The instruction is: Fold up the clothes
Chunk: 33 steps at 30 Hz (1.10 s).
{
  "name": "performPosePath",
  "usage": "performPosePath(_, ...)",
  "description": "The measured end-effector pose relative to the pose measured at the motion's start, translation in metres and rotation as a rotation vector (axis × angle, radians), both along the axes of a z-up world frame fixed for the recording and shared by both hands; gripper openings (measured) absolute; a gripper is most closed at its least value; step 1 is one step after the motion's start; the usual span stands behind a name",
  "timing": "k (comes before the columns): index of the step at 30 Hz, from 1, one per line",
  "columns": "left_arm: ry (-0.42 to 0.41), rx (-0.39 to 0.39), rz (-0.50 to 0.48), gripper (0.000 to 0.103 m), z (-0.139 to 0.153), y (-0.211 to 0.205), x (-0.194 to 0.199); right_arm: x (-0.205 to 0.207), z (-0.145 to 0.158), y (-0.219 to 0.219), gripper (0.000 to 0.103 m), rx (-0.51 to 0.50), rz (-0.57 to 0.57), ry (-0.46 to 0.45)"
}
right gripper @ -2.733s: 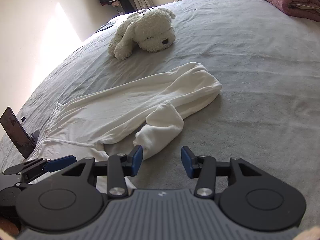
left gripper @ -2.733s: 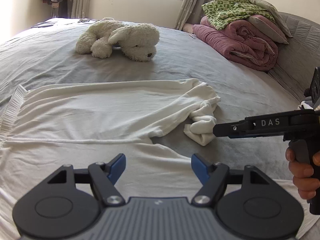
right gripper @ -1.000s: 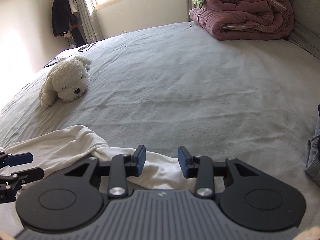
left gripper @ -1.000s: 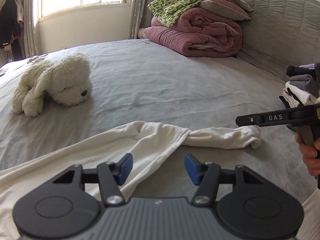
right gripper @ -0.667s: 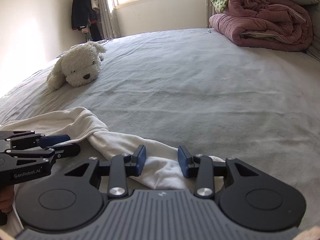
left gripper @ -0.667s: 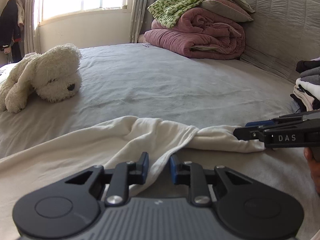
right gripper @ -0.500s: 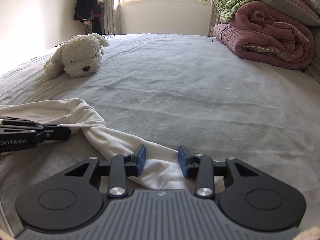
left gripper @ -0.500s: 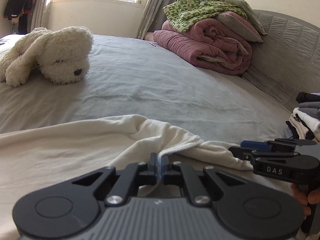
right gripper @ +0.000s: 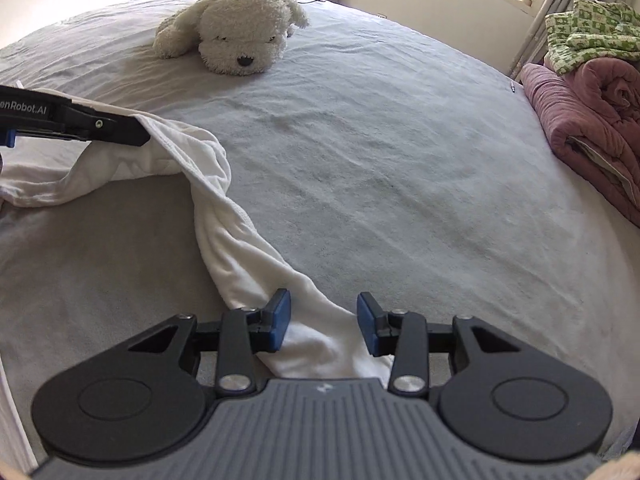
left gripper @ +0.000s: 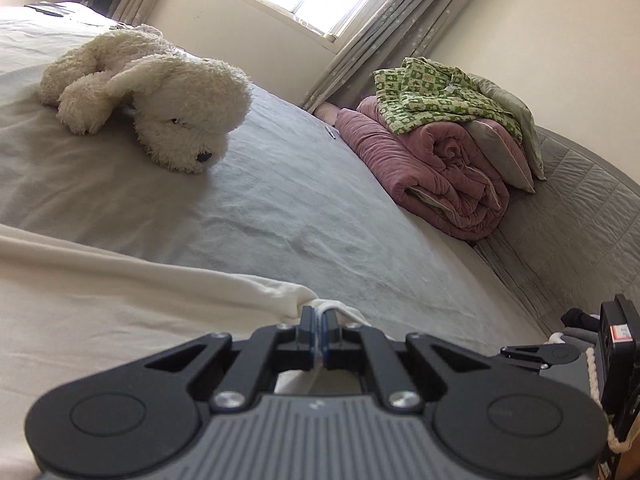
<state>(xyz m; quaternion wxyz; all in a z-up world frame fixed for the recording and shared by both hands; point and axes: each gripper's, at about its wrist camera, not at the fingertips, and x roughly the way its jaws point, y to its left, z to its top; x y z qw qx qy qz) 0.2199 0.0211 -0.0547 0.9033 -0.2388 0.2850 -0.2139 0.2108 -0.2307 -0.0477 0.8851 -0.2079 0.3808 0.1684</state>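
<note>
A white garment (left gripper: pixel 120 300) lies spread on the grey bed (right gripper: pixel 400 160). One twisted, narrow end of it (right gripper: pixel 240 256) runs toward my right gripper. My left gripper (left gripper: pixel 319 320) is shut on a fold at the garment's edge. In the right wrist view its tip (right gripper: pixel 136 134) holds that fold a little above the sheet. My right gripper (right gripper: pixel 323 320) straddles the narrow end. Its jaws are closing, the blue pads (right gripper: pixel 279 320) still stand apart, and cloth lies between them.
A white plush dog (right gripper: pixel 240 28) lies further up the bed. A rolled pink quilt (left gripper: pixel 432 168) with a green patterned blanket (left gripper: pixel 436 96) sits against the grey headboard (left gripper: pixel 580 208). Folded clothes (left gripper: pixel 576 320) are stacked at the right edge.
My left jaws have closed on the garment's edge and raised it slightly. Both grippers have rolled and shifted along the bed. The right gripper has come down astride the narrow end.
</note>
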Motion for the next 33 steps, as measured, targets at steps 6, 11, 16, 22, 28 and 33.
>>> performPosePath(6, -0.016, -0.084, 0.029, 0.003, 0.003, 0.013, -0.002, 0.005, 0.011, 0.012, 0.0, -0.131, -0.005, -0.116)
performPosePath(11, -0.056, -0.104, 0.011, 0.003, 0.01, 0.015, -0.005, 0.007, 0.033, 0.01, 0.0, -0.202, -0.141, -0.381)
performPosePath(16, -0.06, -0.119, -0.036, 0.003, 0.012, 0.016, -0.005, 0.008, 0.038, -0.003, 0.0, -0.116, -0.184, -0.365)
performPosePath(22, -0.069, -0.149, -0.032, 0.003, 0.016, 0.023, -0.007, 0.018, 0.037, -0.005, 0.024, 0.054, -0.096, -0.187)
performPosePath(28, -0.052, -0.132, -0.013, 0.003, 0.015, 0.024, -0.005, 0.028, 0.022, 0.026, 0.044, -0.115, 0.065, -0.118)
performPosePath(33, -0.02, -0.121, 0.006, 0.003, 0.01, 0.026, -0.002, 0.046, 0.012, 0.022, 0.044, -0.18, 0.108, -0.015)
